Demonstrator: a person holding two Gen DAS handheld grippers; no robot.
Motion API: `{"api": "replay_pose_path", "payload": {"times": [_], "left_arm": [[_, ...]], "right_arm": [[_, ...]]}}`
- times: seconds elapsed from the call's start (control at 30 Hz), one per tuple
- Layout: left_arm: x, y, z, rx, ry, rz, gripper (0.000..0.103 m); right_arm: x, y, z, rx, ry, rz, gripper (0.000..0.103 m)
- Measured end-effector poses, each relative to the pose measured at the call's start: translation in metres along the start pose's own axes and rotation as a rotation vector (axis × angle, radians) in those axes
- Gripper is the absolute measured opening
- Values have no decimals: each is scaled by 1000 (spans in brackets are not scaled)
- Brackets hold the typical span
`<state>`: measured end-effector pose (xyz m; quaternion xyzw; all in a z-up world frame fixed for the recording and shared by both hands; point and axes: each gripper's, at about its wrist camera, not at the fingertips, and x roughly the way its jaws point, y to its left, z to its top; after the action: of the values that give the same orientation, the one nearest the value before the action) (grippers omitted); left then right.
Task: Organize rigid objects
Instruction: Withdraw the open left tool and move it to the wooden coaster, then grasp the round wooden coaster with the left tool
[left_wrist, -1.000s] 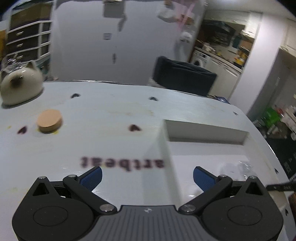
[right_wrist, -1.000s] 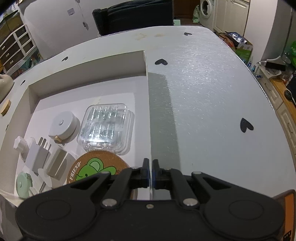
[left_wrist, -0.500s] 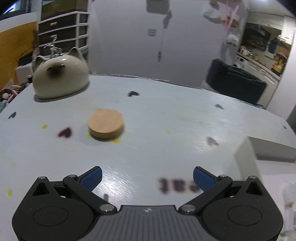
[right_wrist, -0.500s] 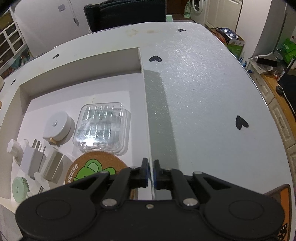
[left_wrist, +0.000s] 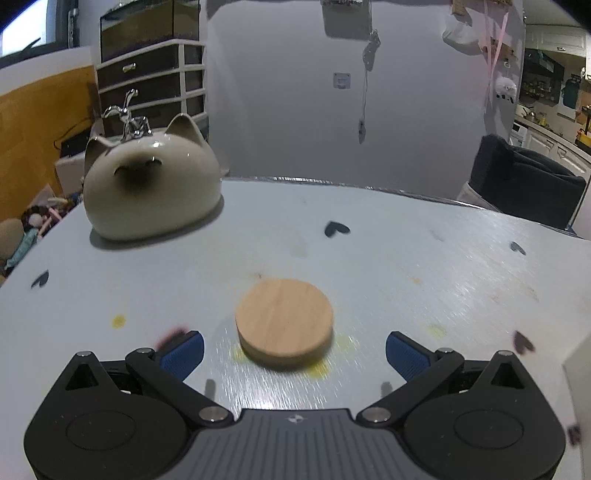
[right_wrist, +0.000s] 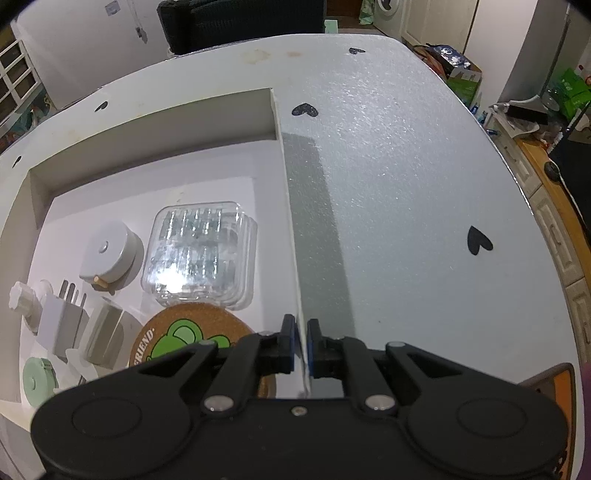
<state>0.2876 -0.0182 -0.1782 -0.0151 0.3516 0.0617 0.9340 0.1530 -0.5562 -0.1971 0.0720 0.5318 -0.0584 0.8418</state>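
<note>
A round wooden disc (left_wrist: 284, 326) lies flat on the white table, just ahead of my open left gripper (left_wrist: 293, 352) and between its blue fingertips, untouched. My right gripper (right_wrist: 300, 345) is shut on the right wall of a white box (right_wrist: 286, 206). The box holds a clear plastic case (right_wrist: 201, 254), a cork coaster with a green figure (right_wrist: 184, 338), a grey round case (right_wrist: 109, 253), white plug adapters (right_wrist: 64, 328) and a mint round item (right_wrist: 37, 380).
A cream cat-shaped ceramic pot (left_wrist: 149, 186) stands at the back left of the table. The white box's corner (left_wrist: 578, 373) shows at the right edge of the left wrist view. A dark chair (left_wrist: 524, 194) stands behind the table. Black heart marks dot the tabletop.
My left gripper has swung left away from the box and closed in on the wooden disc, which now lies between its fingers. My right gripper has stayed on the box wall.
</note>
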Motion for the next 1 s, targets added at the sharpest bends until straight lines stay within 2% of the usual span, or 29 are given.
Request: {"api": "replay_pose_path", "payload": {"times": [0.17,0.53,0.57,0.73,0.8,1.0], "left_arm": [[15,2,8,2,-1,-7,103],[28,5,13,-12,22,-83,102],[28,5,13,-9,17,-87,101],[30,4,15,0,23,-68,74],[30,5,12,-4,35,-68,68],[16,3,0,-18,30,-77,67]], "right_arm": [[1,2,1,11,3,-12,9],[1,6,2,22,4,-31,10],[1,6,1,23,3,-32,10],[0,8,1,26,1,-38,11],[0,8,1,26,1,-39,11],[-1,8,0,27,-3,-39,11]]}}
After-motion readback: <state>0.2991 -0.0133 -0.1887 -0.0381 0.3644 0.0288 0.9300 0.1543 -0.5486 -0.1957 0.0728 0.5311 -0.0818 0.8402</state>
